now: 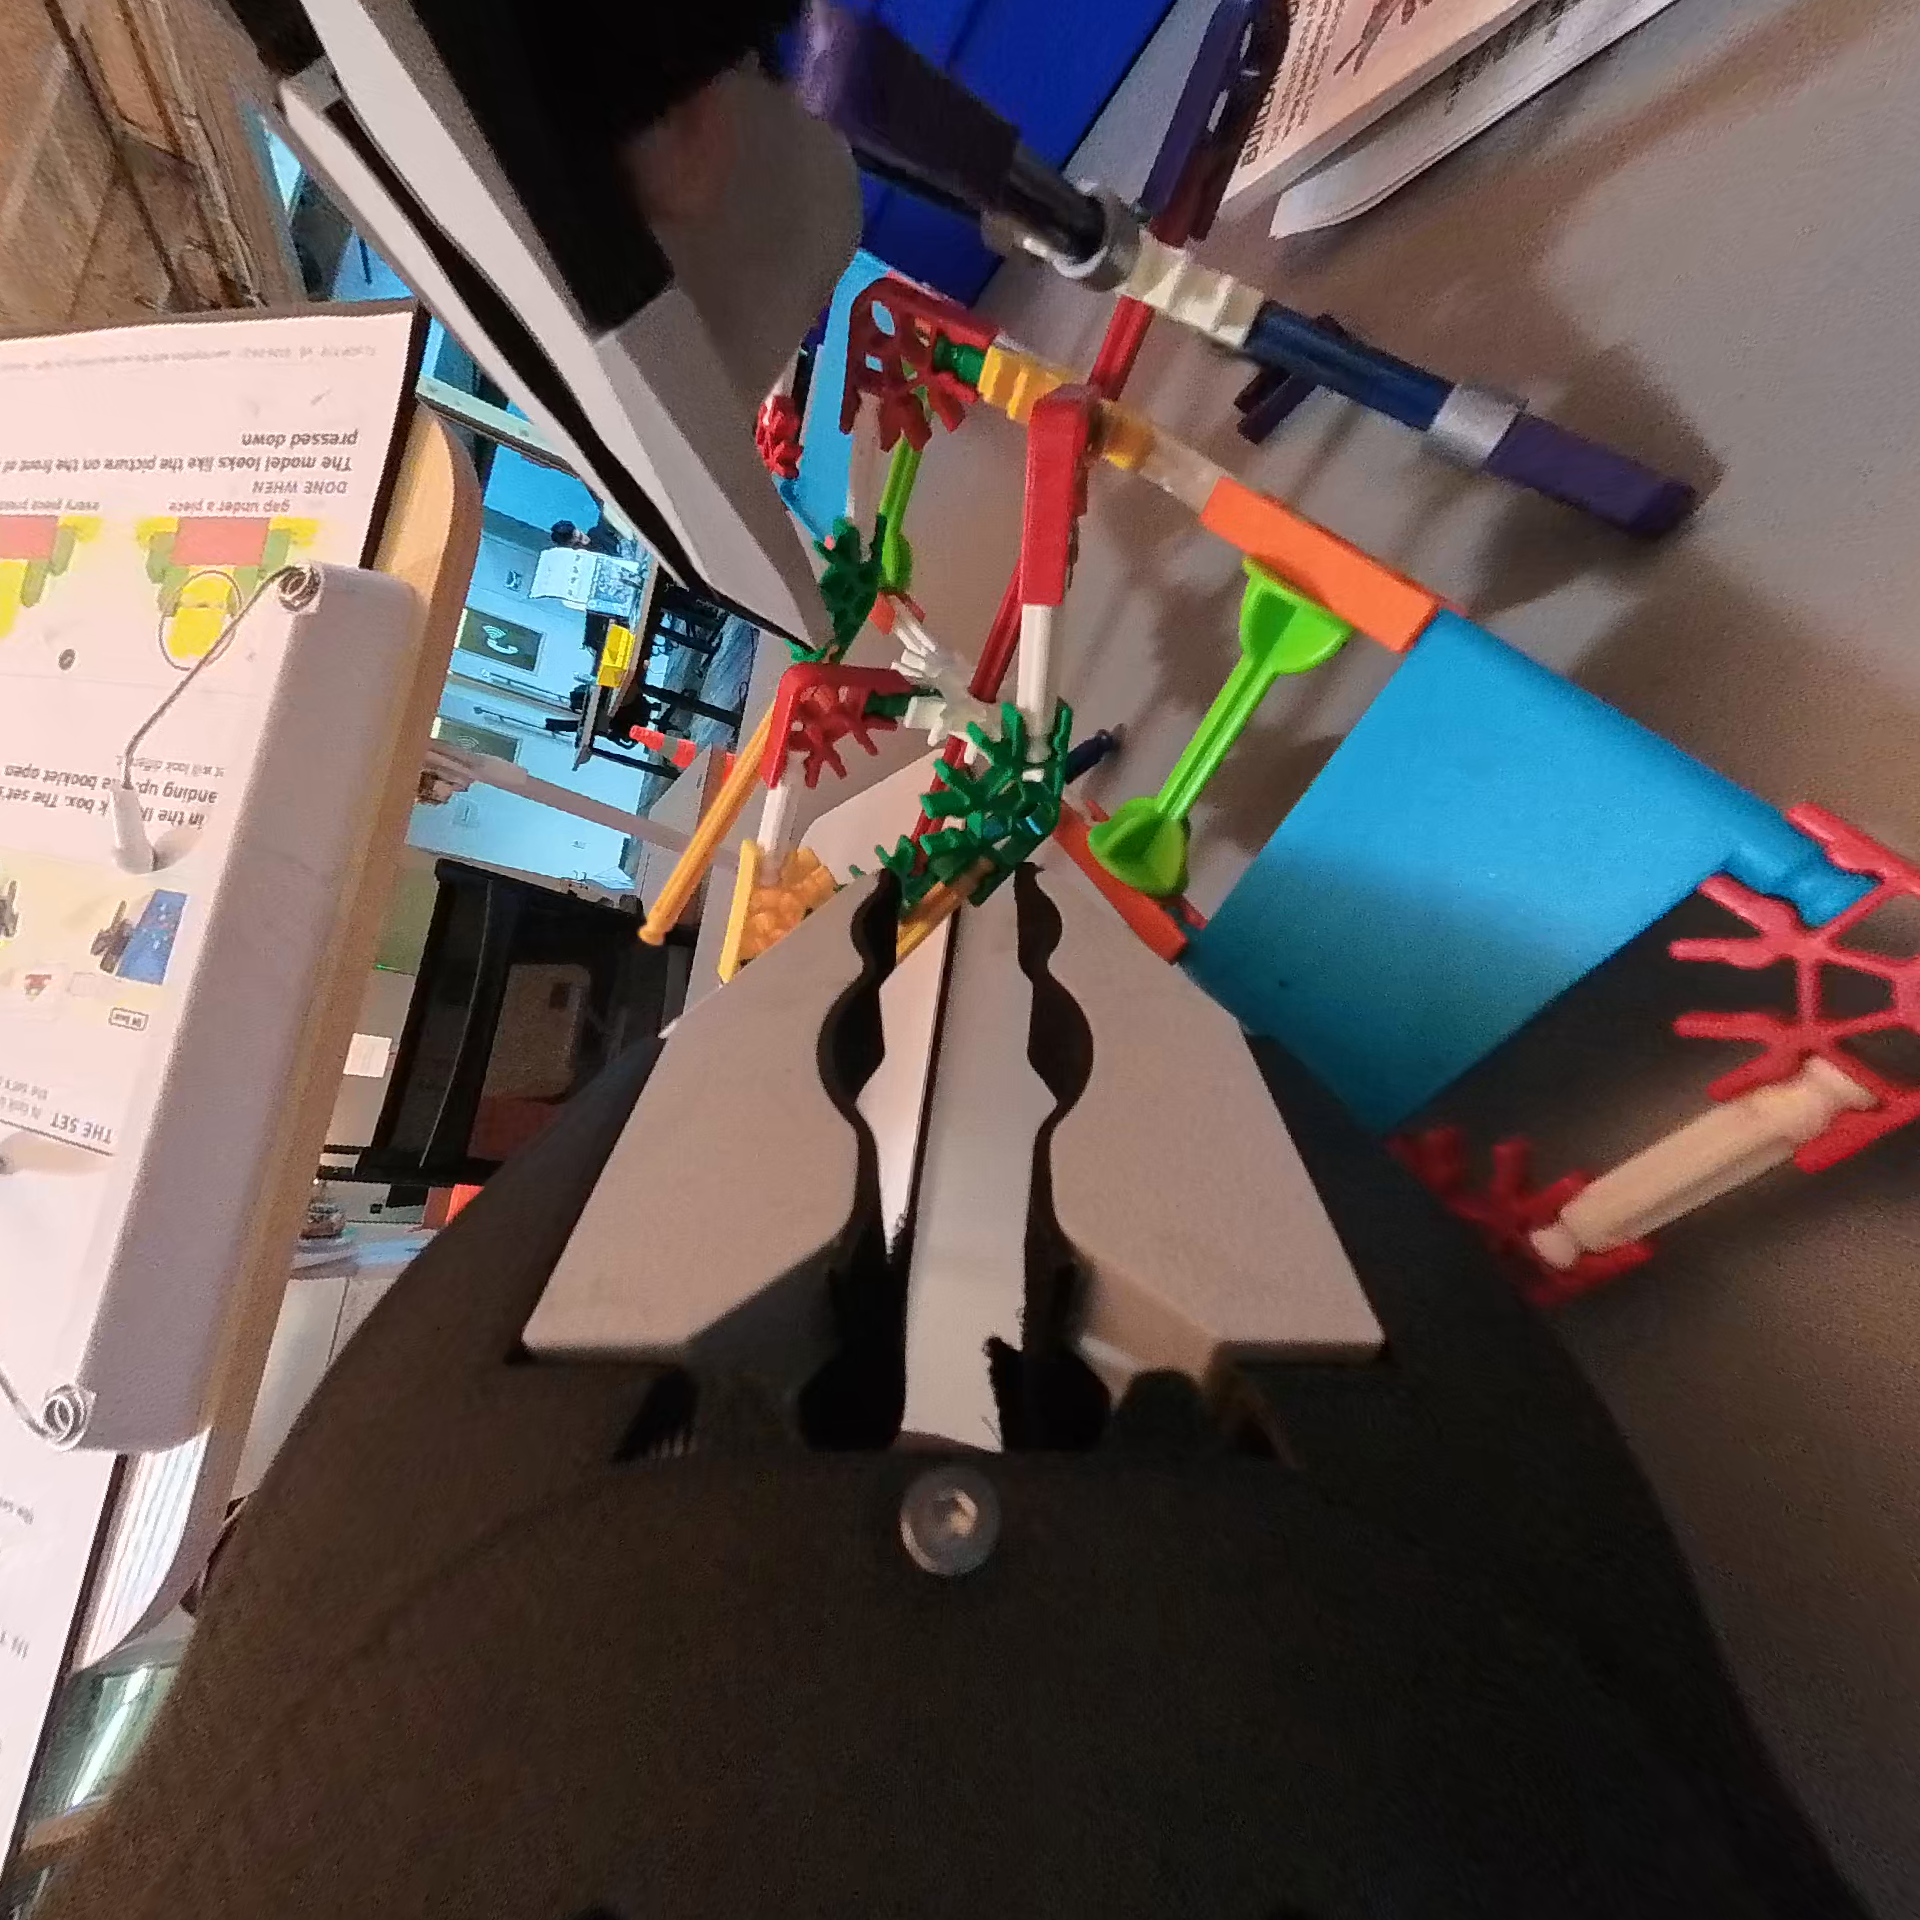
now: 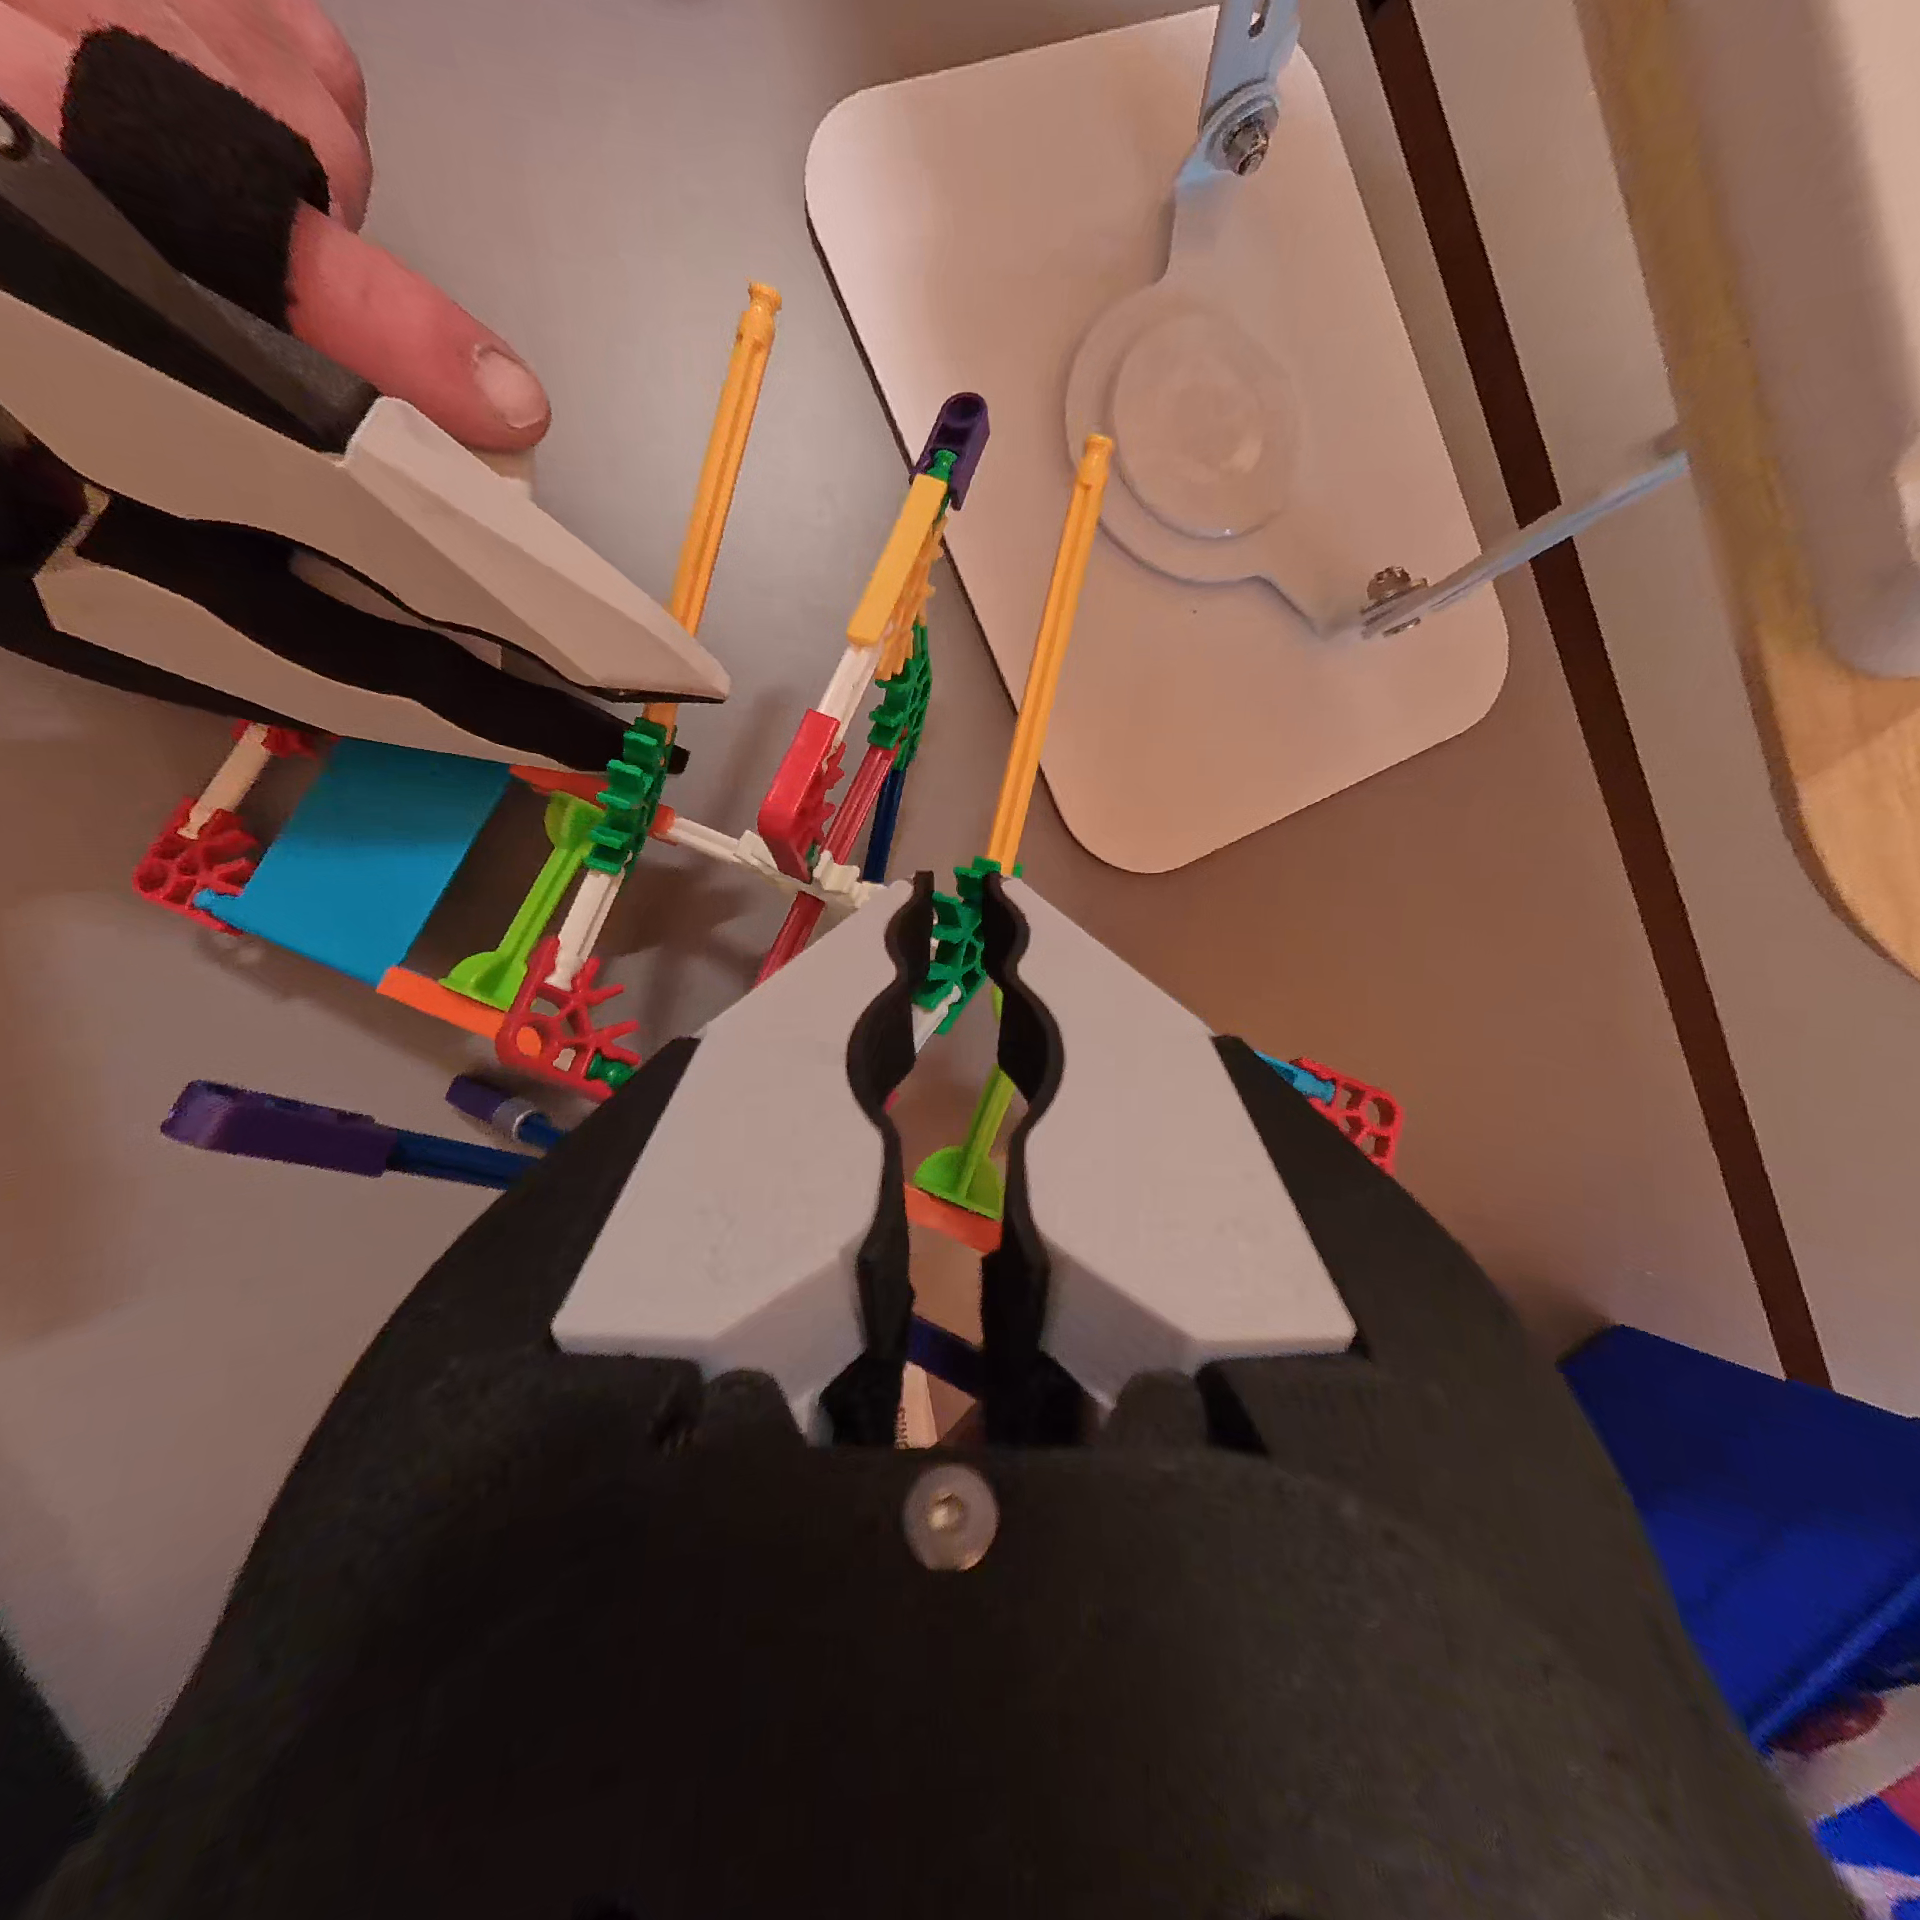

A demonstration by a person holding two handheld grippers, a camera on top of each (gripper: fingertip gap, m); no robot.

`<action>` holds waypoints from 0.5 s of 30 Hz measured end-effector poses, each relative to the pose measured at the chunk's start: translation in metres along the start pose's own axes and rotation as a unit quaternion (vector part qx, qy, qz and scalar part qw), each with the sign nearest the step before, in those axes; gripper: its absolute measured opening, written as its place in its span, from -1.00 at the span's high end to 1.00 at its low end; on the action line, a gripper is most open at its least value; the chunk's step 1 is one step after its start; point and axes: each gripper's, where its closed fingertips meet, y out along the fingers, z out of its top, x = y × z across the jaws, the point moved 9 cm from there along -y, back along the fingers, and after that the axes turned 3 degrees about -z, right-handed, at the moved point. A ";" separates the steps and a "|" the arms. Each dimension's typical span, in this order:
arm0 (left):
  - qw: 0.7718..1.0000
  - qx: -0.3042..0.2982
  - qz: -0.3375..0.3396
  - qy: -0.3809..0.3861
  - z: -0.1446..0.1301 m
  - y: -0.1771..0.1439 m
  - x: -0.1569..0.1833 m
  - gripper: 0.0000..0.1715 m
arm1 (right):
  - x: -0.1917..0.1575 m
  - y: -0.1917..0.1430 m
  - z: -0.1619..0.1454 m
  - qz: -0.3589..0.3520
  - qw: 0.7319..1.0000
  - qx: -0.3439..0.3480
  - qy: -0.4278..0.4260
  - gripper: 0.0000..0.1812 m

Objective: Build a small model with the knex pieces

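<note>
A colourful rod-and-connector toy model (image 2: 810, 810) with a blue panel (image 1: 1475, 873) lies on the grey table. My left gripper (image 1: 956, 881) is shut on a green snowflake connector (image 1: 997, 790) of the model. It shows at the upper left of the right wrist view (image 2: 675, 717), where a yellow rod (image 2: 717, 468) sticks out from that connector (image 2: 629, 790). My right gripper (image 2: 956, 896) is shut on another green connector (image 2: 956, 935) that carries a second yellow rod (image 2: 1049, 644). In the left wrist view the right gripper (image 1: 805, 634) comes in from the upper left.
A person's hand (image 2: 416, 322) holds the left gripper. A white stand base (image 2: 1195, 675) with a metal arm lies just beyond the model. A blue bin (image 2: 1766, 1507) is at the lower right. A purple and blue rod (image 1: 1455, 416) lies loose. An instruction sheet (image 1: 177, 468) stands at the left. One gripper's finger ends stand about 7 cm off the other's.
</note>
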 end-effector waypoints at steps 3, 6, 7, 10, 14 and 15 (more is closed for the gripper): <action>1.000 0.000 0.004 -0.002 0.000 0.000 -0.001 0.75 | -0.001 -0.001 0.000 -0.014 1.000 -0.006 -0.009 0.92; 1.000 -0.002 0.006 -0.002 -0.002 -0.001 -0.003 0.74 | 0.001 -0.004 0.000 -0.020 1.000 0.000 -0.007 0.84; 1.000 -0.003 0.007 -0.002 -0.002 -0.001 -0.004 0.73 | 0.002 -0.005 -0.001 -0.023 1.000 0.004 -0.005 0.79; 1.000 -0.005 0.011 -0.003 -0.004 -0.005 -0.009 0.69 | 0.005 -0.013 0.000 -0.029 0.999 0.025 0.002 0.75; 1.000 -0.002 0.002 -0.015 -0.004 -0.013 -0.018 0.67 | 0.009 -0.026 -0.002 -0.025 0.999 0.043 0.007 0.77; 1.000 0.000 -0.007 -0.020 -0.003 -0.016 -0.020 0.66 | 0.010 -0.029 -0.004 -0.027 0.999 0.044 0.006 0.77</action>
